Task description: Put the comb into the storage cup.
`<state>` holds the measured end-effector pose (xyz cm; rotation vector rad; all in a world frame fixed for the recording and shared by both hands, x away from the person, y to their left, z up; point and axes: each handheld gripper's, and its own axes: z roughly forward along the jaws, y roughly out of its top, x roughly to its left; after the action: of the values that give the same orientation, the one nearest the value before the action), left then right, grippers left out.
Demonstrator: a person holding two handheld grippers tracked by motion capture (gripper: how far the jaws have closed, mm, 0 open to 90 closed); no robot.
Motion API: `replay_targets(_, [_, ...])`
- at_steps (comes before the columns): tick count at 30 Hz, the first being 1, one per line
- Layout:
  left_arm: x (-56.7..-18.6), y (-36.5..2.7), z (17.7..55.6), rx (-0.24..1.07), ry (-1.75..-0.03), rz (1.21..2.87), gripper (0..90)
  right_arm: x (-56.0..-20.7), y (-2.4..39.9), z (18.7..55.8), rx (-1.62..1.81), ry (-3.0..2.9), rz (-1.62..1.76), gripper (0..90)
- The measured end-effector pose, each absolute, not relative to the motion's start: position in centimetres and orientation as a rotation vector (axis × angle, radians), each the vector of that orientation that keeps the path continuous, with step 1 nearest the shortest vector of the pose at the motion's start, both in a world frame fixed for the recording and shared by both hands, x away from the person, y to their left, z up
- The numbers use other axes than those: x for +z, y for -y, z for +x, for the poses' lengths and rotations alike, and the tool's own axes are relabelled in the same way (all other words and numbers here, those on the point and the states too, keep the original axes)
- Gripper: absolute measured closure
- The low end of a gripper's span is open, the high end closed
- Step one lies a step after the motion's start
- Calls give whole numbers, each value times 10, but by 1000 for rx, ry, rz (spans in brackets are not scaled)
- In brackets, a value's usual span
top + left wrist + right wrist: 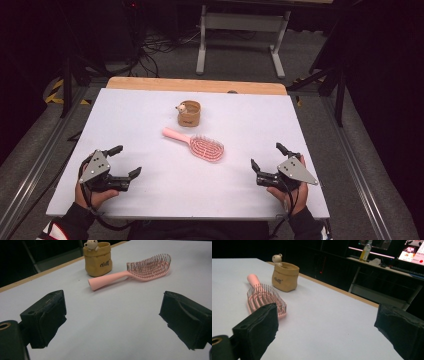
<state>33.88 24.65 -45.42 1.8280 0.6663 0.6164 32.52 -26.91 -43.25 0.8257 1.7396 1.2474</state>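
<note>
The pink hairbrush [196,144] lies flat near the middle of the white tabletop [150,190], bristles up, its handle pointing toward the far left and its oval head toward the near right. Just behind the handle end, close but not touching, stands a small tan pouch [189,113] with a little bear figure [181,106] peeking over its rim and dark lettering on its side. In the left gripper view the brush [130,272] sits ahead between the two black jaws, the pouch [98,259] right behind its handle.

The left gripper [122,162] rests at the near left of the tabletop in the person's hand, its jaws spread wide with nothing between them, well apart from the brush. The right gripper [267,157] sits at the near right, likewise held, jaws spread and empty. In the right gripper view the brush head [262,298] lies just beyond the left jaw, the pouch [285,277] farther back
</note>
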Motion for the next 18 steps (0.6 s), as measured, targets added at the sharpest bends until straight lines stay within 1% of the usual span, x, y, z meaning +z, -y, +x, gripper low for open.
replay_targets(4, [-454, -246, 341, 616, -666, 1829, 105, -436, 271, 324, 1215, -1755, 834, 53])
replay_targets(5, [-455, -244, 343, 617, -669, 1844, 127, -436, 272, 324, 1208, -1754, 830, 53])
replay_targets(7, [-456, -243, 344, 620, -670, 1849, 145, -434, 273, 324, 1215, -1744, 840, 54])
replay_targets(11, [-457, -243, 347, 616, -679, 1854, 234, -433, 274, 326, 1229, -1730, 863, 60])
replay_targets(13, [-454, -244, 353, 599, -693, 1851, 322, -434, 273, 326, 1222, -1737, 866, 66])
replay_targets(14, [-453, -243, 356, 586, -691, 1861, 381, -435, 272, 327, 1219, -1746, 866, 74])
replay_targets(16, [-449, -239, 364, 572, -673, 1902, 563, -435, 271, 326, 1218, -1762, 856, 76])
replay_targets(18, [-448, -237, 367, 563, -664, 1905, 662, -436, 270, 326, 1214, -1765, 854, 76])
